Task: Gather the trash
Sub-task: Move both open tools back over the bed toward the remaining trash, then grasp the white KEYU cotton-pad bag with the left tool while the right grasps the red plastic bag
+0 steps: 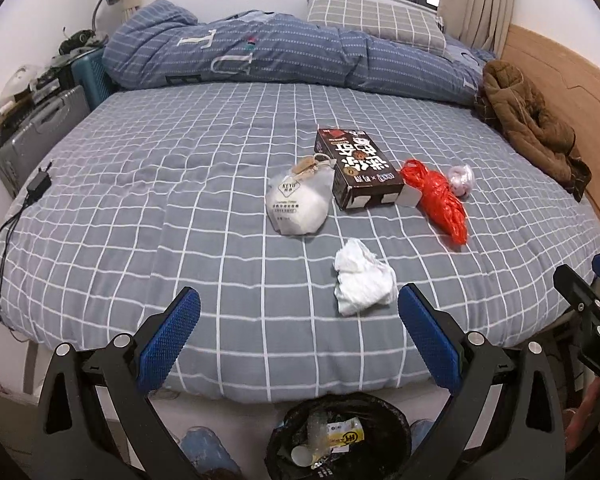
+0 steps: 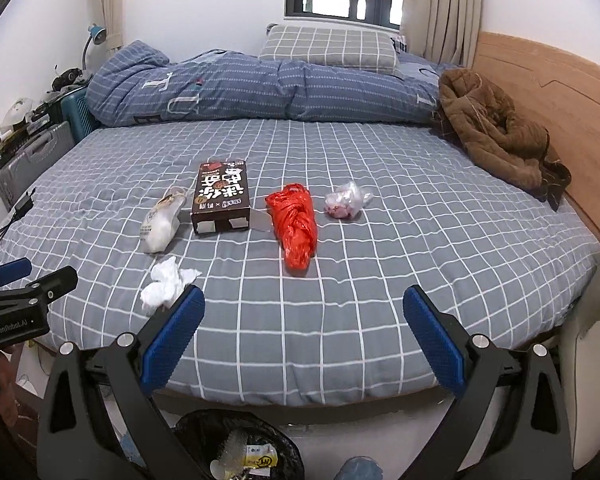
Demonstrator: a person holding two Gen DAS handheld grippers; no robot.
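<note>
Both tongs, left (image 1: pixel 300 316) and right (image 2: pixel 304 316), are held wide open and empty above the bed's near edge. Crumpled tissue (image 1: pixel 362 282) lies nearest; it could be dragged off beside the bin (image 1: pixel 340 436).

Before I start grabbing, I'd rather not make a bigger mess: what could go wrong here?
The crumpled tissue is soft and loose, so open fingers might pinch the bed sheet with it. The red plastic bag may slip or unravel. The bin sits low beside the bed's edge, so a drop could miss.
</note>
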